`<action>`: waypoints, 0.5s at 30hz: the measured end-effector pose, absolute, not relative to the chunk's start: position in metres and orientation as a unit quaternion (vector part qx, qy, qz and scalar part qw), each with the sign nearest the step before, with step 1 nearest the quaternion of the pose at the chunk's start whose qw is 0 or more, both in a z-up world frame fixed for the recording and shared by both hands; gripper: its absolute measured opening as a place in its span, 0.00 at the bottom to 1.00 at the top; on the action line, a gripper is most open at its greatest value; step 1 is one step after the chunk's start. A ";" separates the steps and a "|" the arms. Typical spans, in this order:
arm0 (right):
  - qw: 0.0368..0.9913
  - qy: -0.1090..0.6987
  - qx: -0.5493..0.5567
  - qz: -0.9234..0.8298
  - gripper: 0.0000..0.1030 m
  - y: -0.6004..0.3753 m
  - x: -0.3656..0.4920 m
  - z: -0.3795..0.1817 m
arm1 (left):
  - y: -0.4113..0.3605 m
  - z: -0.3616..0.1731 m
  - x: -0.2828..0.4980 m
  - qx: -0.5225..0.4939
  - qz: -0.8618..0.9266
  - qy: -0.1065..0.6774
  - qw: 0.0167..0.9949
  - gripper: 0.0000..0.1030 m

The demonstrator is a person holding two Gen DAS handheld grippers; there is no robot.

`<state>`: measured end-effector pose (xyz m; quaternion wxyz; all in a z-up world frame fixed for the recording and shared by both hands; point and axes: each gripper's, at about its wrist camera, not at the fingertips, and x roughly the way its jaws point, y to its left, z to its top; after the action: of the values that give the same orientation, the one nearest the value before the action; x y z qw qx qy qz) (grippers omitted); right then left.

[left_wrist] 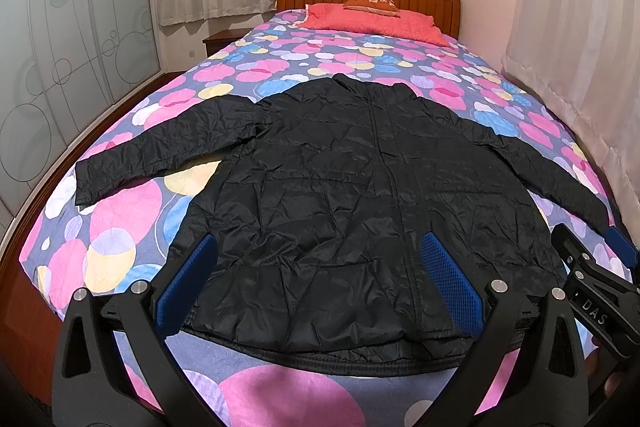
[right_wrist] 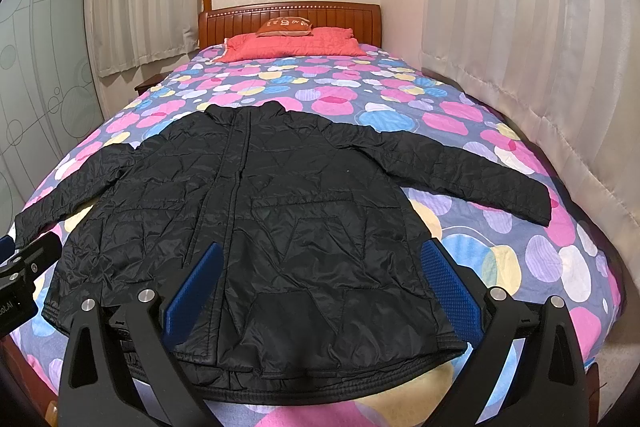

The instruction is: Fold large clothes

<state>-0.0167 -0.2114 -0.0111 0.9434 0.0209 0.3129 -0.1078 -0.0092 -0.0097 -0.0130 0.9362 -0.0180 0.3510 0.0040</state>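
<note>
Above the hem point(left_wrist: 320, 355), jacket point(left_wrist: 360, 187) spread flat, left claw point(left_wrist: 320, 283) released, right claw point(right_wrist: 320, 287) released

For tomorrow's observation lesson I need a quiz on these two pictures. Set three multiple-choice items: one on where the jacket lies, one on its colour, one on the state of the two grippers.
1. Where does the jacket lie?
A. On the floor
B. Spread flat on the bed
C. Hung on the headboard

2. What colour is the jacket?
A. Black
B. Red
C. White

3. How do the left gripper and right gripper stand?
A. Both shut on a sleeve
B. One shut on the hem
C. Both open, holding nothing

Key:
1 B, since the jacket lies front up on the spotted cover with both sleeves out to the sides.
2 A, since the quilted cloth is black all over in both views.
3 C, since each pair of blue pads stands wide apart above the hem with no cloth gripped between them.
</note>
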 end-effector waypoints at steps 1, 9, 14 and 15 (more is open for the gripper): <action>0.943 0.313 0.021 -0.108 0.95 -0.212 -0.017 -0.011 | -0.009 -0.012 -0.008 -0.018 0.004 0.350 0.936 0.98; 0.943 0.314 0.021 -0.108 0.95 -0.211 -0.017 -0.011 | -0.010 -0.013 -0.009 -0.017 0.004 0.352 0.936 0.98; 0.943 0.314 0.022 -0.108 0.95 -0.211 -0.017 -0.012 | -0.008 -0.016 -0.001 -0.017 0.004 0.352 0.936 0.98; 0.943 0.314 0.022 -0.108 0.95 -0.211 -0.016 -0.012 | -0.008 -0.017 -0.001 -0.017 0.004 0.352 0.936 0.98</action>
<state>-0.0165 -0.2109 -0.0122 0.9431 0.0216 0.3138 -0.1081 -0.0013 -0.0080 -0.0169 0.9359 -0.0173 0.3518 0.0042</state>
